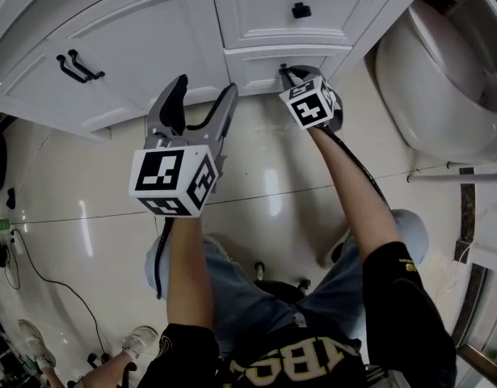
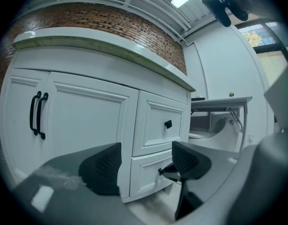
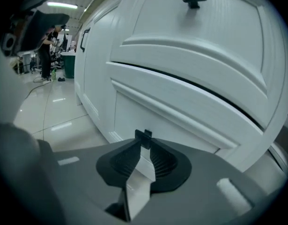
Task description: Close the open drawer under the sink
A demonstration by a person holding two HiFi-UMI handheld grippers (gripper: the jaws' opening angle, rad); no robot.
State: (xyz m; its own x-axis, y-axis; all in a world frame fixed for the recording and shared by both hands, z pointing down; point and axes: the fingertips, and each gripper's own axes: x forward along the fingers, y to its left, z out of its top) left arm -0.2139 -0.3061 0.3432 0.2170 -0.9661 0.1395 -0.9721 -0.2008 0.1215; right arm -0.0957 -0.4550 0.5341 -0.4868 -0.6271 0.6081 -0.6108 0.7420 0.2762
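Setting: bathroom, glossy pale tiled floor (image 1: 264,160), white vanity cabinet (image 1: 151,31) ahead, toilet (image 1: 442,79) to the right.

Head view: the person crouches before the cabinet. The left gripper (image 1: 204,87) hangs in front of the cabinet base, clear of it, jaws spread wide with nothing between them. The right gripper (image 1: 288,73) reaches to the lower drawer (image 1: 260,65), which sits at the foot of the cabinet's right-hand stack, under the upper drawer (image 1: 313,6). Its tips meet at the drawer's black knob (image 1: 283,69).

Left gripper view: jaws wide and empty. The lower drawer front looks in line with the one above. Two black door pulls (image 2: 38,114) sit further left.

Right gripper view: jaws narrow, pinched onto the knob. A thin dark seam (image 3: 181,81) runs between the two drawer fronts.

Progress: the drawer looks home or very nearly so. The wide-angle distortion makes it hard to say whether a sliver of travel remains. What is left, by my reading, is a final press if needed, then releasing the knob.

Orientation: the drawer front faces out towards the person. Its long axis runs level, side to side along the cabinet face. Its slide axis runs straight back into the cabinet.
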